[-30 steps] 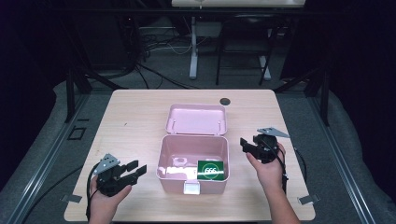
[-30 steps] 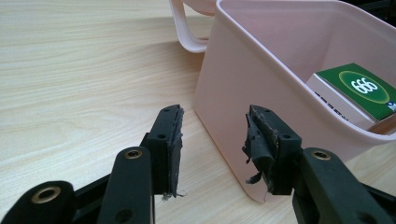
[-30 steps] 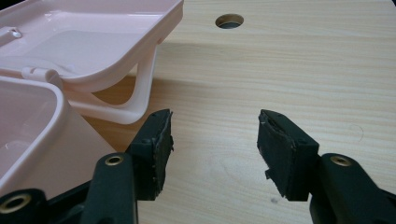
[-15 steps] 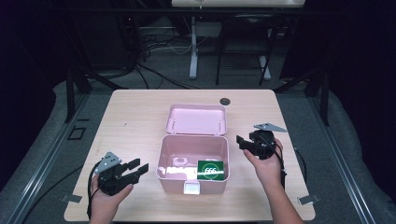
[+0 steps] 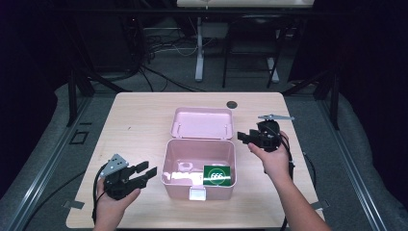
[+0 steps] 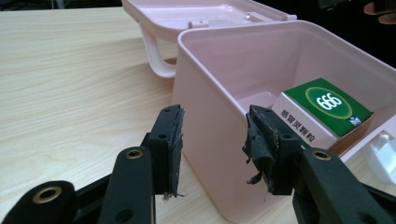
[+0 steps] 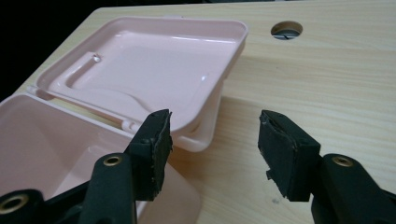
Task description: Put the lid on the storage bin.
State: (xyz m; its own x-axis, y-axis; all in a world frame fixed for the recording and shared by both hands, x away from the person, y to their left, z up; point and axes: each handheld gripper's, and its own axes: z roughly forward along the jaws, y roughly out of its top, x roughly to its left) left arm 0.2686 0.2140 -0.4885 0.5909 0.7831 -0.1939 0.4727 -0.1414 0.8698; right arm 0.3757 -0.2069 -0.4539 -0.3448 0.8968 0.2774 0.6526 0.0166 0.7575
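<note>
Box [image 5: 199, 163], pink, mid-desk [image 5: 144, 120], lid [image 5: 201, 123] flung back; green carton [image 5: 217, 175] inside. Left claw [image 5: 144, 172] spread, beside box. Right claw [image 5: 244, 138] spread, empty, near lid.

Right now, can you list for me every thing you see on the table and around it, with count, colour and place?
table: 1, light wood, centre of the high view
box: 1, pink, open, middle of the table
lid: 1, pink, laid back flat behind the box
carton: 1, green and white, inside the box at its right
white part: 1, inside the box at its left; what it is I cannot tell
hole: 1, dark, round, in the table behind the lid
left gripper: 1, black, jaws open, left of the box
right gripper: 1, black, jaws open, right of the lid
hands: 2, one on each gripper
</note>
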